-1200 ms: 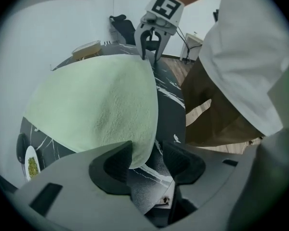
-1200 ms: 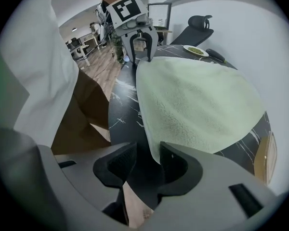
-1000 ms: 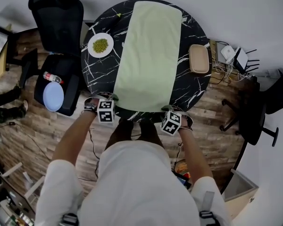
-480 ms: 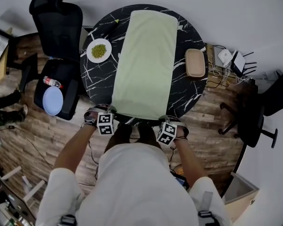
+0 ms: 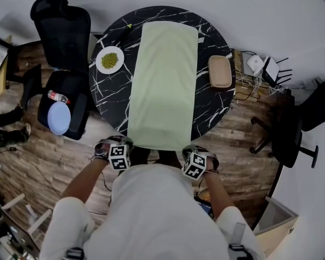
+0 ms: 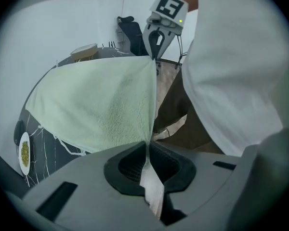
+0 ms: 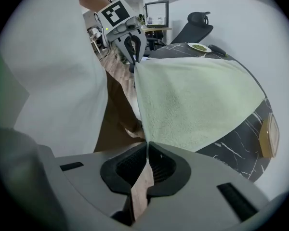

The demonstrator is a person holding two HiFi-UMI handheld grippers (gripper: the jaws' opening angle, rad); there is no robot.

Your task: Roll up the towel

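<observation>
A pale green towel (image 5: pixel 162 85) lies lengthwise across the round black marble table (image 5: pixel 111 99). Its near edge reaches past the table's near rim. My left gripper (image 5: pixel 128 145) is shut on the towel's near left corner, and its jaws have just closed on it. In the left gripper view the cloth (image 6: pixel 101 105) runs pinched into the left gripper (image 6: pixel 147 147). My right gripper (image 5: pixel 187 148) is shut on the near right corner. The right gripper view shows the towel (image 7: pixel 192 100) stretched from the right gripper (image 7: pixel 147 144) across to the left gripper (image 7: pixel 131 44).
A white plate of green food (image 5: pixel 109 60) sits left of the towel, a tan oblong tray (image 5: pixel 220 71) right of it. A black office chair (image 5: pixel 62 31) holding a blue plate (image 5: pixel 59 117) stands at the left. Cables and white devices (image 5: pixel 260 66) lie on the floor at the right.
Both grippers have moved back toward the person with the towel's near corners in them. The towel has slid along the table, and its near edge now hangs past the rim.
</observation>
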